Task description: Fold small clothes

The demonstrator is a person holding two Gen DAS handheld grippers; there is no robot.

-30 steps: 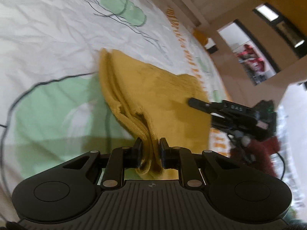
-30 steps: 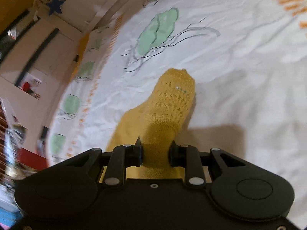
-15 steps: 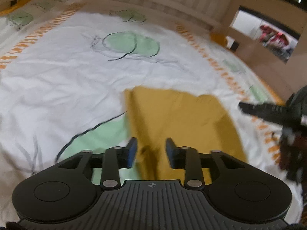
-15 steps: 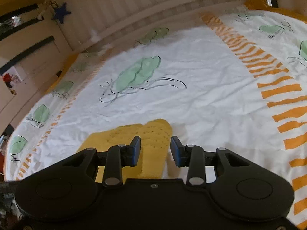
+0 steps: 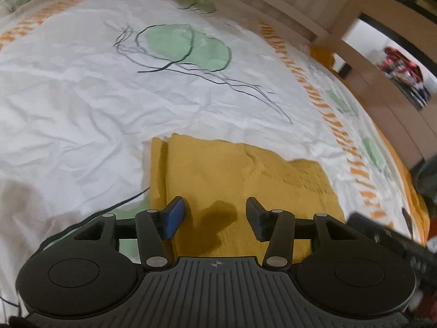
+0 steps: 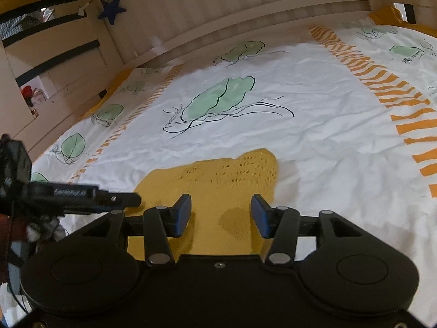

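Observation:
A small mustard-yellow knit garment [image 5: 240,180] lies folded flat on the white printed sheet [image 5: 68,104]. My left gripper [image 5: 215,214] hovers over its near edge, jaws opening, nothing between the pads. In the right wrist view the same garment [image 6: 218,183] shows its lacy knit end. My right gripper [image 6: 220,213] is above it, jaws opening and apart from the cloth. The left gripper's finger [image 6: 82,194] pokes in from the left there; the right gripper's finger [image 5: 387,237] shows at the lower right of the left wrist view.
The sheet carries green leaf prints [image 6: 218,98] and orange striped bands [image 6: 396,93]. A wooden slatted bed rail [image 6: 245,22] runs along the far side, with a blue star [image 6: 112,9] hanging on it. Open doorways [image 5: 401,76] show beyond the bed.
Both grippers let go of the yellow garment, opened, and drew back. The garment, lifted and bunched before, now lies flat and folded on the sheet.

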